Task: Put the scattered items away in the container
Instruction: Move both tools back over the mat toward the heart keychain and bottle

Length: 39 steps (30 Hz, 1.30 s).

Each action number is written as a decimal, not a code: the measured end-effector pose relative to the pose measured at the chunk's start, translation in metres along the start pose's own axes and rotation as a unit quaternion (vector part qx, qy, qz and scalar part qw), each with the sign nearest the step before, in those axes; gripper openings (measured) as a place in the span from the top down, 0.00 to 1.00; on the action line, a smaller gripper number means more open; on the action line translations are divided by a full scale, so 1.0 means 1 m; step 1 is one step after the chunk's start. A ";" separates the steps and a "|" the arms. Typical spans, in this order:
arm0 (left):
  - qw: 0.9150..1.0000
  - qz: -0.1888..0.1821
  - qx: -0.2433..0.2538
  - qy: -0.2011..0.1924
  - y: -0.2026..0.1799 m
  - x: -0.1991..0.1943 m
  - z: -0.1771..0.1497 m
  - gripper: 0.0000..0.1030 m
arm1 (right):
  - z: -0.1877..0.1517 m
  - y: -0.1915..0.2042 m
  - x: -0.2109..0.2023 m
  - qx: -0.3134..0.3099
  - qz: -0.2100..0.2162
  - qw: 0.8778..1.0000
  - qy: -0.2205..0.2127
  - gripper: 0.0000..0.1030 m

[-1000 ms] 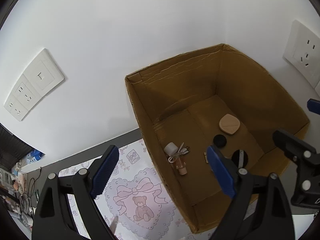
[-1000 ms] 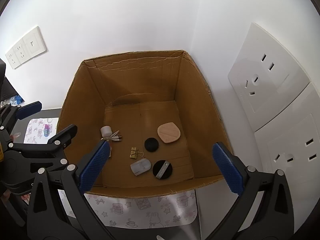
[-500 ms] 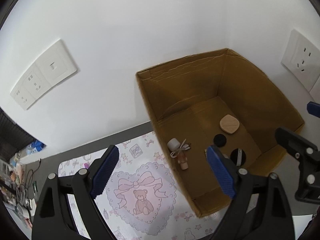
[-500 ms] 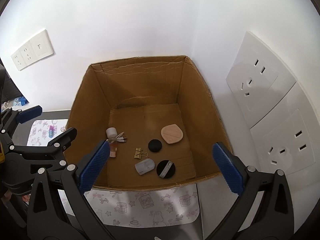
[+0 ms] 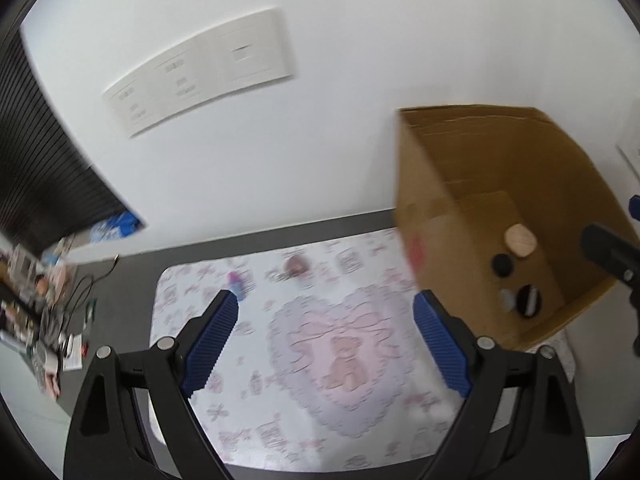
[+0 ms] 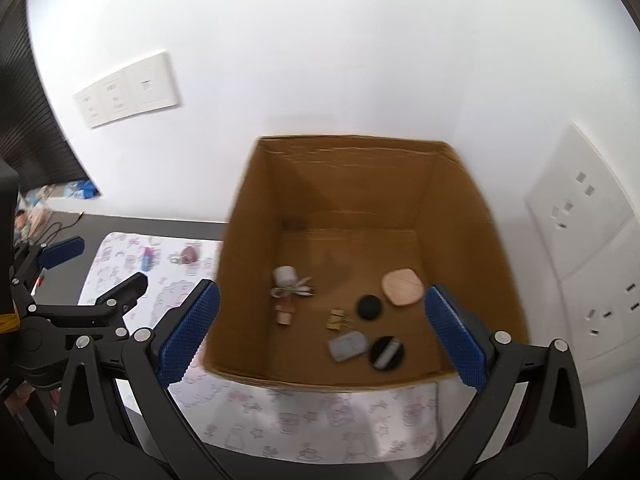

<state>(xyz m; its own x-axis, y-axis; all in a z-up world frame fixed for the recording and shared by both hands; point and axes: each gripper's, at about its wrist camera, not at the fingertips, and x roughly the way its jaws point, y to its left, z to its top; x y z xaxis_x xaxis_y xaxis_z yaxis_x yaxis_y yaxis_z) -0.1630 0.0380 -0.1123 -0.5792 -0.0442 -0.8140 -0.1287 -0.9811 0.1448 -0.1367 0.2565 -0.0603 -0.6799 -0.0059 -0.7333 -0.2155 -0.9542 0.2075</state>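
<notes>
1. Left gripper (image 5: 326, 338) is held wide open, empty; right gripper (image 6: 320, 336) likewise.
2. Small bottle (image 5: 236, 283) is seen lying near the mat's (image 5: 280, 420) far-left corner, outside the box (image 6: 472, 216).
3. It is judged nearer the left gripper.

Black frames — blue ribbed, seemingly rubber pads (image 6: 188, 334)
</notes>
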 end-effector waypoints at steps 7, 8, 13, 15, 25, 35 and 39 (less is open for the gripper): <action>1.000 0.001 -0.019 -0.013 0.067 -0.002 -0.015 0.14 | -0.003 0.057 -0.001 -0.017 0.008 1.000 -0.009 0.00; 1.000 -0.001 -0.017 -0.015 0.075 -0.001 -0.017 0.14 | -0.004 0.066 -0.001 -0.018 0.006 1.000 -0.012 0.00; 1.000 -0.006 -0.001 -0.023 0.116 -0.002 -0.026 0.14 | -0.008 0.110 -0.004 -0.005 -0.004 1.000 -0.026 0.00; 1.000 -0.007 0.002 -0.027 0.132 -0.002 -0.030 0.14 | -0.010 0.129 -0.003 -0.002 -0.007 1.000 -0.028 0.00; 1.000 -0.010 -0.003 -0.014 0.171 0.015 -0.040 0.14 | -0.014 0.191 0.011 -0.026 -0.004 0.999 -0.020 0.00; 1.000 -0.009 -0.006 0.019 0.184 0.058 -0.047 0.14 | -0.005 0.218 0.051 -0.050 0.014 0.999 -0.002 0.00; 1.000 -0.009 -0.011 0.022 0.188 0.071 -0.046 0.14 | -0.003 0.224 0.069 -0.055 0.019 0.998 0.009 0.00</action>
<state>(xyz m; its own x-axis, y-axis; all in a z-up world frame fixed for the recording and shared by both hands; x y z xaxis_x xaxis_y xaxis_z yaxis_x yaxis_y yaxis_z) -0.1909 -0.1580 -0.1690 -0.5413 -0.0341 -0.8402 -0.1216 -0.9855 0.1183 -0.2297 0.0418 -0.0666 -0.6728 -0.0473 -0.7383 -0.1113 -0.9801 0.1642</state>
